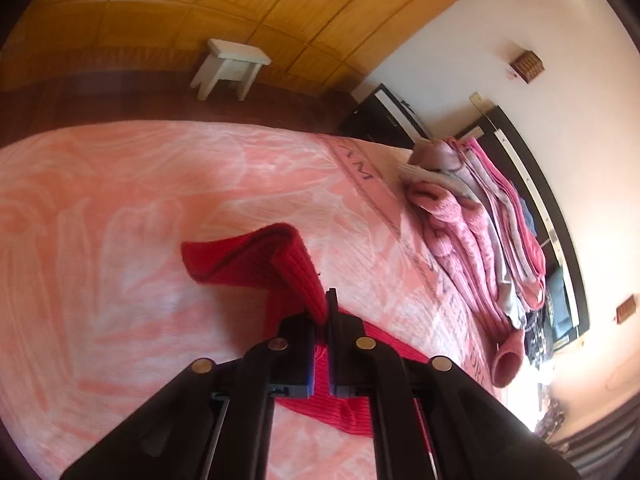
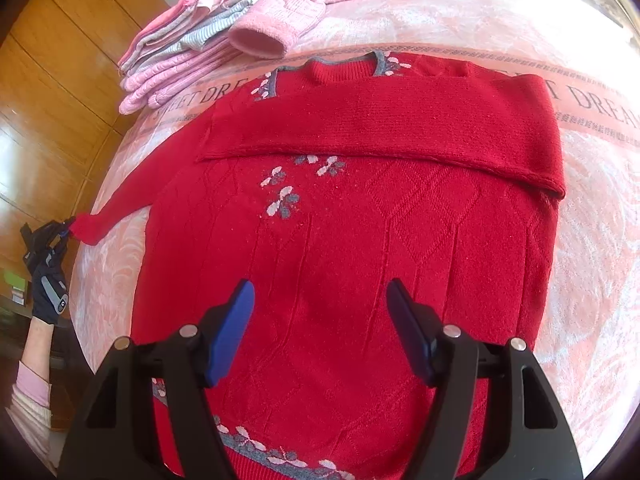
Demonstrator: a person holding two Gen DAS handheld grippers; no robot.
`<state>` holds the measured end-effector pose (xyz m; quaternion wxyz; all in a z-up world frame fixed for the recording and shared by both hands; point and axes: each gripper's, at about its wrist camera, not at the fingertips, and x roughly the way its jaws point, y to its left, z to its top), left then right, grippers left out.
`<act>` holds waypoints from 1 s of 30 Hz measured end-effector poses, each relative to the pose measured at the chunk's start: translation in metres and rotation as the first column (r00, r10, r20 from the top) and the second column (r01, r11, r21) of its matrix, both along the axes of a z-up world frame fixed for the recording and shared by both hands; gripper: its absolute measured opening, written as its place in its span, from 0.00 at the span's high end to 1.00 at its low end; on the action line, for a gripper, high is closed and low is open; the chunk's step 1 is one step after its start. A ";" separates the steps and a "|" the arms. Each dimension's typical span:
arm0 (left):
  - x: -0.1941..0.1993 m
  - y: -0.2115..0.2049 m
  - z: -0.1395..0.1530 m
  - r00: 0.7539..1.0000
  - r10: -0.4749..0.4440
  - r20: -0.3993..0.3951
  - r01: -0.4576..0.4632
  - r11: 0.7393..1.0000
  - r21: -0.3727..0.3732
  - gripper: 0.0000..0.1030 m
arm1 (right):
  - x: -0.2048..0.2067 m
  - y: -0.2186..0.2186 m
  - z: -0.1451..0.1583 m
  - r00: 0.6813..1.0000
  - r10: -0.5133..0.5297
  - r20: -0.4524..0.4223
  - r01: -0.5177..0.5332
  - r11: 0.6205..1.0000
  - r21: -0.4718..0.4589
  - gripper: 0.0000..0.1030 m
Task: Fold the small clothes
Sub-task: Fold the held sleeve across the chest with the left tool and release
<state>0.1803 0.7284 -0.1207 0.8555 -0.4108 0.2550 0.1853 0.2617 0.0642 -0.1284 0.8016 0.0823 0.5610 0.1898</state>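
my left gripper (image 1: 320,312) fingers pinch the soft, floppy red sweater (image 2: 340,240) by its cuff (image 2: 86,230); right gripper (image 2: 320,332) fingers gape wide, empty.

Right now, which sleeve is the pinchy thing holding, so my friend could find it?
Find the big red sweater lying flat on the pink blanket. One sleeve is already folded across its chest; the other sleeve stretches out sideways toward the bed's edge. Its cuff is pinched in the left gripper, held by a gloved hand.
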 end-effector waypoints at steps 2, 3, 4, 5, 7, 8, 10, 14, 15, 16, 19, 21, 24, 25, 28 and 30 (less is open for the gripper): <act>0.018 -0.027 0.013 0.997 -0.072 0.004 0.072 0.997 0.034 0.96 | -0.002 -0.006 -0.001 1.000 -0.008 0.002 0.008 1.000 -0.007 0.34; 0.026 -0.041 0.018 0.994 -0.107 0.004 0.107 0.993 0.049 0.96 | -0.003 -0.010 -0.002 1.000 -0.012 0.002 0.012 1.000 -0.006 0.34; 0.035 -0.057 0.024 0.989 -0.148 0.007 0.147 0.987 0.066 0.96 | -0.004 -0.014 -0.003 1.000 -0.018 0.000 0.018 1.000 -0.004 0.34; 0.044 -0.074 0.030 0.982 -0.186 0.012 0.184 0.979 0.084 0.96 | -0.005 -0.018 -0.004 1.000 -0.026 -0.002 0.026 1.000 0.000 0.34; 0.062 -0.110 0.039 0.963 -0.269 0.017 0.265 0.958 0.107 0.96 | -0.008 -0.027 -0.006 0.999 -0.037 -0.002 0.037 0.999 0.004 0.34; 0.071 -0.128 0.041 0.951 -0.308 0.017 0.304 0.946 0.112 0.96 | -0.009 -0.031 -0.007 0.999 -0.042 -0.002 0.042 0.999 0.005 0.34; 0.087 -0.166 0.044 0.924 -0.381 0.021 0.377 0.920 0.110 0.96 | -0.011 -0.039 -0.009 0.999 -0.053 -0.004 0.053 0.999 0.009 0.34; 0.114 -0.242 0.046 0.865 -0.502 0.024 0.496 0.860 0.119 0.96 | -0.015 -0.055 -0.014 0.997 -0.072 -0.008 0.073 0.997 0.025 0.34; 0.120 -0.260 0.046 0.851 -0.524 0.023 0.518 0.847 0.120 0.96 | -0.015 -0.058 -0.015 0.997 -0.079 -0.010 0.079 0.996 0.029 0.34; 0.126 -0.277 0.045 0.838 -0.545 0.021 0.539 0.834 0.119 0.96 | -0.016 -0.062 -0.016 0.996 -0.084 -0.012 0.084 0.996 0.036 0.34; 0.138 -0.321 0.040 0.809 -0.588 0.008 0.583 0.803 0.121 0.96 | -0.018 -0.071 -0.020 0.995 -0.097 -0.014 0.097 0.994 0.045 0.34; 0.145 -0.346 0.037 0.794 -0.608 -0.004 0.603 0.787 0.132 0.96 | -0.020 -0.076 -0.022 0.995 -0.099 -0.013 0.099 0.994 0.043 0.34; 0.152 -0.375 0.027 0.772 -0.634 -0.032 0.631 0.761 0.148 0.96 | -0.022 -0.082 -0.027 0.995 -0.103 -0.018 0.103 0.994 0.033 0.34; 0.154 -0.383 0.023 0.767 -0.640 -0.044 0.638 0.756 0.148 0.96 | -0.022 -0.083 -0.030 0.994 -0.103 -0.023 0.104 0.994 0.034 0.34; 0.159 -0.402 0.007 0.750 -0.655 -0.088 0.660 0.736 0.146 0.96 | -0.025 -0.085 -0.039 0.995 -0.095 -0.040 0.096 0.995 0.035 0.34; 0.163 -0.416 -0.006 0.715 -0.685 -0.140 0.699 0.702 0.139 0.94 | -0.028 -0.084 -0.044 0.995 -0.091 -0.042 0.092 0.995 0.032 0.33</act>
